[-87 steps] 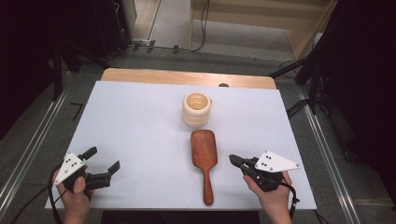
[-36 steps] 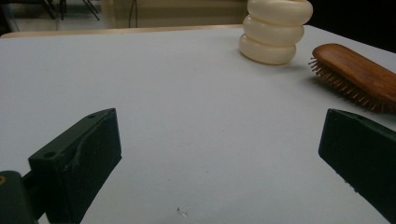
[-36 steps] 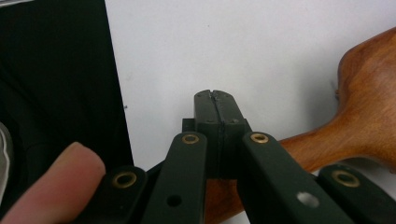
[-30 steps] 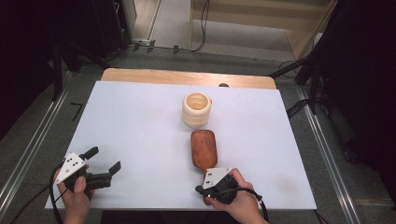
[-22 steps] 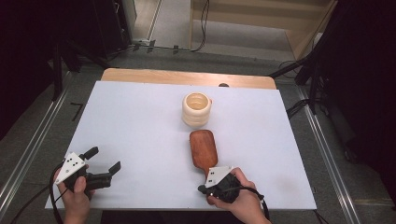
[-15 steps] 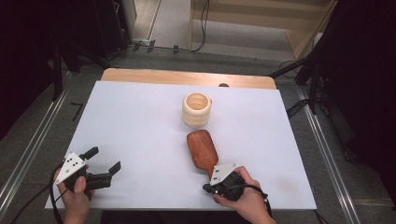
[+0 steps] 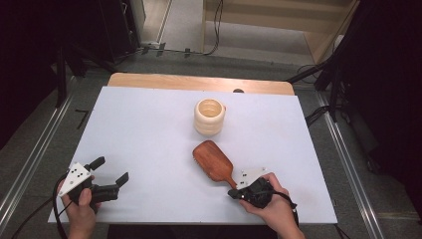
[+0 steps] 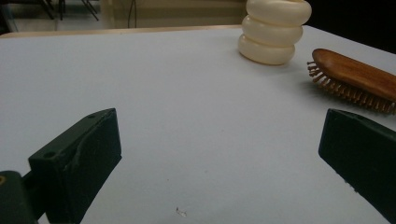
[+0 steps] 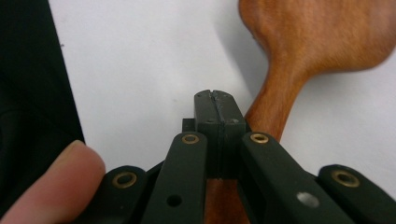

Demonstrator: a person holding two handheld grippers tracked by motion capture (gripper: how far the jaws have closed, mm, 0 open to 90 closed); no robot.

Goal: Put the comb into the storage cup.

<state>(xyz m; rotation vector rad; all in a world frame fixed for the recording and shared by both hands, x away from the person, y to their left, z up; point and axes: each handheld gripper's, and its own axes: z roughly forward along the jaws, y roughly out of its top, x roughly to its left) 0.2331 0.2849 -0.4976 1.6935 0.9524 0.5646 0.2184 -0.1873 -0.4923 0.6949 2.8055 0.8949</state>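
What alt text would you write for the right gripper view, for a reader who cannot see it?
The right tool, its black jaws shut together, lies over the handle of a brown wooden brush on a white table. The handle runs under the jaws toward the brush head at upper right. A fingertip shows at lower left.

— What is seen around the work surface?
— A white tabletop is edged at its far side by a wooden strip. Grey floor and metal rails are seen beside it.
— And beyond?
— Dark stands, black cables and pale wooden furniture are lit unevenly.
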